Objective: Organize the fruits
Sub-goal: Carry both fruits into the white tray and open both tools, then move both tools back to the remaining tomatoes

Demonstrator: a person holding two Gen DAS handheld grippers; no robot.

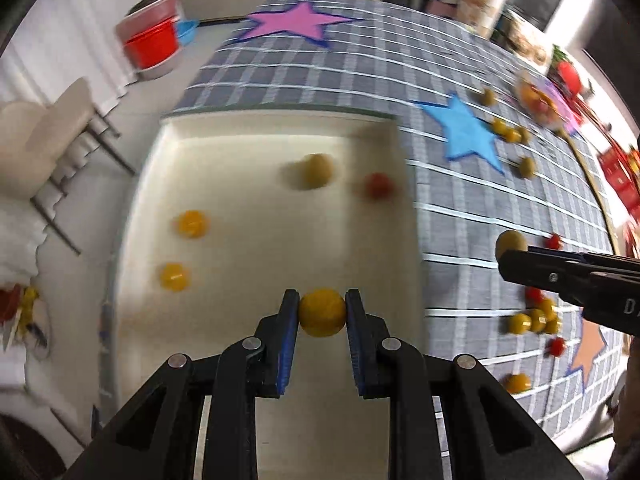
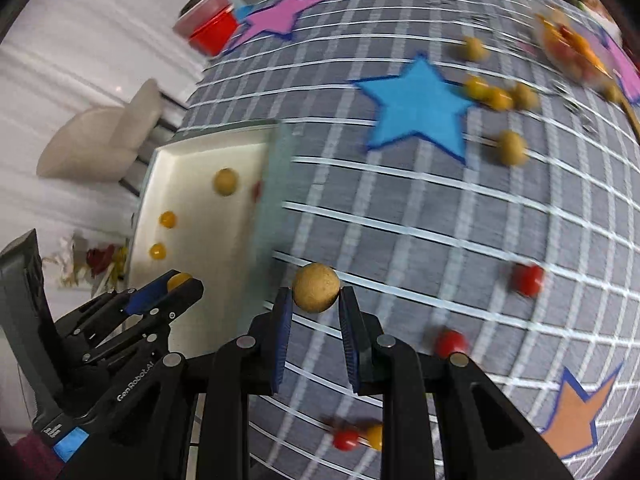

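Observation:
My left gripper [image 1: 322, 308] is shut on a yellow fruit [image 1: 322, 312] and holds it over the near part of the white tray [image 1: 248, 136]. In the tray lie two small yellow fruits [image 1: 191, 224], a tan fruit [image 1: 317, 171] and a red fruit [image 1: 378, 186]. My right gripper [image 2: 312, 304] is shut on a tan round fruit [image 2: 316, 287] above the grey checked cloth, just right of the tray [image 2: 192, 152]. The left gripper also shows in the right wrist view [image 2: 176, 288], the right gripper in the left wrist view [image 1: 505, 258].
Loose yellow, tan and red fruits [image 2: 512, 148] lie scattered on the cloth to the right. Blue star [image 2: 416, 108], pink star [image 1: 296, 20] and orange star [image 2: 576, 408] patches mark the cloth. A bowl of fruit [image 1: 540, 100] stands far right. A chair [image 1: 52, 132] and a red bucket [image 1: 152, 46] stand beyond the table's left edge.

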